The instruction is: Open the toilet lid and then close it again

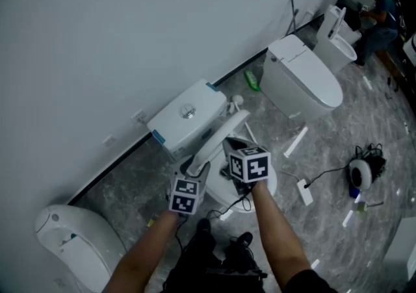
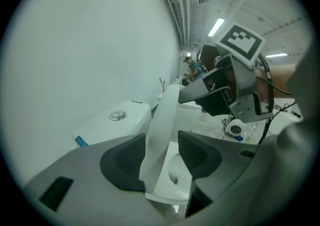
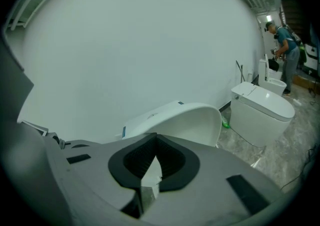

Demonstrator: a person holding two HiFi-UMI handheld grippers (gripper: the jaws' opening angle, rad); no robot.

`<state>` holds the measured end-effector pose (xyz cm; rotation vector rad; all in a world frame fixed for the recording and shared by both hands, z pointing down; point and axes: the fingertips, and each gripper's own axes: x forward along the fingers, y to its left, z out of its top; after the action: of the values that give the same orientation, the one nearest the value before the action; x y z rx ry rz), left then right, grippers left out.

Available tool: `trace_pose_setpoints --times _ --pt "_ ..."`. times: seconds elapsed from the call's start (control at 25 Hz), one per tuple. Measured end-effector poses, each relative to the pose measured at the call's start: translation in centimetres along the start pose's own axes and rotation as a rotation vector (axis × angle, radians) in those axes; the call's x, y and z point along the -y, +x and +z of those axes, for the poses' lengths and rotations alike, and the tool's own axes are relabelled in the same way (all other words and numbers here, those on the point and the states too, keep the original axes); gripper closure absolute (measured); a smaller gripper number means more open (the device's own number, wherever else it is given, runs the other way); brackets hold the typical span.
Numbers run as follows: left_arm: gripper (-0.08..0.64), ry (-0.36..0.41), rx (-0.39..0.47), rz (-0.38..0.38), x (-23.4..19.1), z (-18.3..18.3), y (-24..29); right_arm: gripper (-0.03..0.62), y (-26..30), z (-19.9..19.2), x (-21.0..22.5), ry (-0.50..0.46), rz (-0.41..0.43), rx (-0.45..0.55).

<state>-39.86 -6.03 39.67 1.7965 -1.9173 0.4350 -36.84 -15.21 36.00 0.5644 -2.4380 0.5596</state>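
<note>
Toilet lid (image 1: 220, 134) stands half raised, leaning toward the cistern (image 1: 185, 116), its near edge between the wide-open left tongs (image 2: 162, 159) (pads not clamping it). Right tongs (image 3: 150, 170) are closed with nothing evidently held; the lid lies just ahead of them. Left hand judged better placed.

The head view looks steeply down on the cistern (image 1: 187, 116) from well above. Both gripper views sit low, close before the cistern, the left facing along the wall (image 2: 75, 59), the right toward it; all share cistern and raised lid (image 1: 218, 137)
</note>
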Motion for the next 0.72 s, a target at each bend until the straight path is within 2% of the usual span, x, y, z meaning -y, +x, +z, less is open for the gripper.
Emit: trace_pose_setpoints --times 0.16,0.52,0.72 --pt "0.341 0.015 -0.025 0.005 -1.1 0.0 0.8 0.584 0.7 -0.2 -0.3 0.013 -0.006 -0.023" --pt "0.334 0.024 -0.030 -0.074 -0.8 0.0 1.2 0.584 0.0 -1.4 -0.4 0.031 0.010 -0.037" --pt "0.339 0.030 -0.037 -0.118 0.0 0.1 1.3 0.584 -2.3 -2.2 0.5 0.059 -0.005 0.003"
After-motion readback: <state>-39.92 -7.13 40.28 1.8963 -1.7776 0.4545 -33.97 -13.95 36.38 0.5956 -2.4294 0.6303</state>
